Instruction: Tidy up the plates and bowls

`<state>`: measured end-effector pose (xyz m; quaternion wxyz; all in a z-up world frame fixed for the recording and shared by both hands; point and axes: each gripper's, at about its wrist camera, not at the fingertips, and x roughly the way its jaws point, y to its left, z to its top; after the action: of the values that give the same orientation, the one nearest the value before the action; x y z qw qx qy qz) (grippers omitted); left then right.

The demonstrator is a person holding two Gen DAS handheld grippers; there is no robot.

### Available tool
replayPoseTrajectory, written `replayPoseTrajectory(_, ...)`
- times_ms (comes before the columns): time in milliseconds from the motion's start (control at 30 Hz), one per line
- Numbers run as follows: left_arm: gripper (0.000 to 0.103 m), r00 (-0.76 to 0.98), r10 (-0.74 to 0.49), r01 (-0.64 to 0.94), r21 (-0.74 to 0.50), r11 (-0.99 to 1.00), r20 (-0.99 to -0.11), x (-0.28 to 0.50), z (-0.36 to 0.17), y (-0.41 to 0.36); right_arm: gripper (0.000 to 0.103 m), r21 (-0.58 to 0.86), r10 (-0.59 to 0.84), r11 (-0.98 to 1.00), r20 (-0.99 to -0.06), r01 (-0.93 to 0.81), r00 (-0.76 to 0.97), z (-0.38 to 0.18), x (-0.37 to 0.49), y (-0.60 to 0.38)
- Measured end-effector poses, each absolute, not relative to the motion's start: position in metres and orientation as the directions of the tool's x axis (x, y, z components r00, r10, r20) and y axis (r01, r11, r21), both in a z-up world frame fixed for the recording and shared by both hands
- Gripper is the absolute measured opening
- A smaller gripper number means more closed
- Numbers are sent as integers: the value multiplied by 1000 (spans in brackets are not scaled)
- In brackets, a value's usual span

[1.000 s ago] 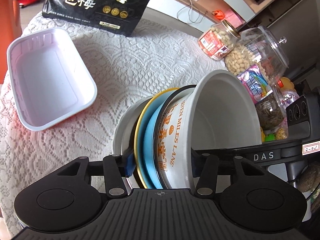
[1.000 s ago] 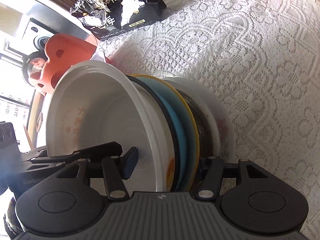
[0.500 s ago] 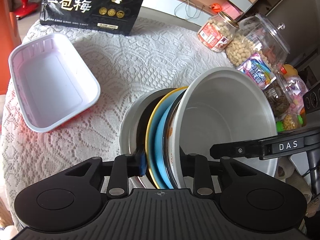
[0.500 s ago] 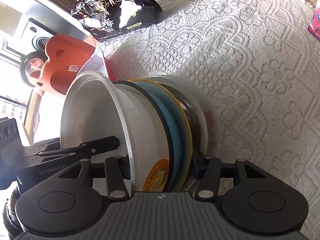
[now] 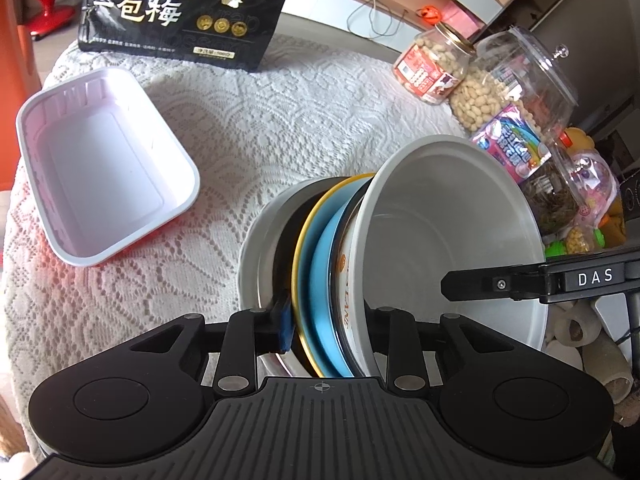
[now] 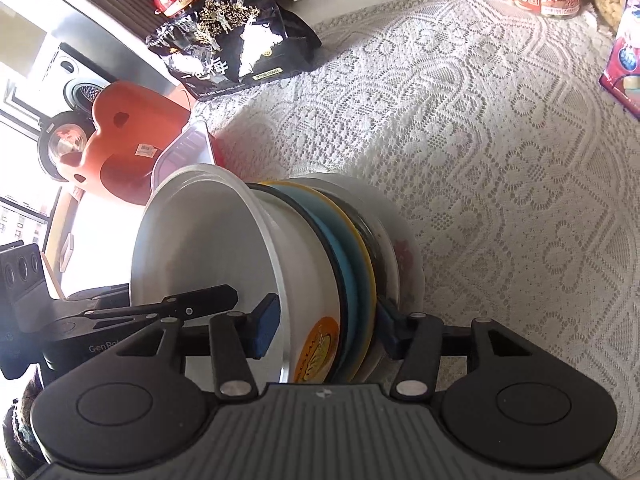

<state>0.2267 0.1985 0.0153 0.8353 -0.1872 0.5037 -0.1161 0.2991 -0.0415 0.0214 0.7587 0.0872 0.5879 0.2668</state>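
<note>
Left gripper (image 5: 330,326): pinching the nested stack across its thickness, one blue pad behind the bottom plate, the other finger inside the white bowl.
Right gripper (image 6: 326,330): clamped on the same stack from the opposite side, one pad on the bowl's inner wall, the other behind the rear plate.
Stack: white bowl (image 5: 452,236), blue plate (image 5: 324,272), yellow-rimmed plate (image 5: 304,248) and pale bottom plate (image 5: 256,248), all nested and tipped on edge, apparently held above the lace tablecloth (image 5: 280,108).
White tray (image 5: 104,160): well apart from the stack on the cloth, sitting empty.
Snack bag (image 5: 184,8): beyond the tray, well apart from the stack.
Jars (image 5: 472,76): beyond the stack, near the bowl's rim.
Doing it well: keep both squeezes even so no plate slides out; level the stack before lowering it onto the cloth, away from the jars.
</note>
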Motion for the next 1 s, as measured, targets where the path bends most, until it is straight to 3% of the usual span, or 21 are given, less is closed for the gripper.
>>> replayPoseTrajectory(100, 40, 487, -373, 16, -420, 908, -789, 226, 20, 198, 52, 367, 482, 850, -830, -378, 280, 39, 290, -40)
replayPoseTrajectory(367, 37, 533, -349, 1, -411, 911, -771, 222, 32, 208, 52, 272, 478, 831, -795, -484, 374, 70, 275, -29)
replayPoseTrajectory(600, 37, 653, -284, -19, -390, 921, -702, 207, 66, 227, 53, 100, 332, 882, -824, -460, 459, 55, 271, -22)
replayPoseTrajectory(767, 37, 735, -161, -221, -457, 862, -659, 206, 72, 280, 55, 33, 333, 871, -775, -491, 537, 90, 267, -8)
replayPoseTrajectory(867, 37, 755, 31, -384, -404, 830, -655, 215, 68, 314, 71, -32, 330, 859, -727, -511, 602, 123, 274, 27)
replayPoseTrajectory(933, 37, 720, 95, -466, -377, 801, -687, 223, 59, 333, 73, -11, 349, 841, -752, -540, 559, 133, 288, 58)
replayPoseTrajectory(1000, 37, 697, 56, -497, -426, 756, -715, 227, 46, 353, 73, 78, 379, 830, -806, -553, 455, 131, 310, 93)
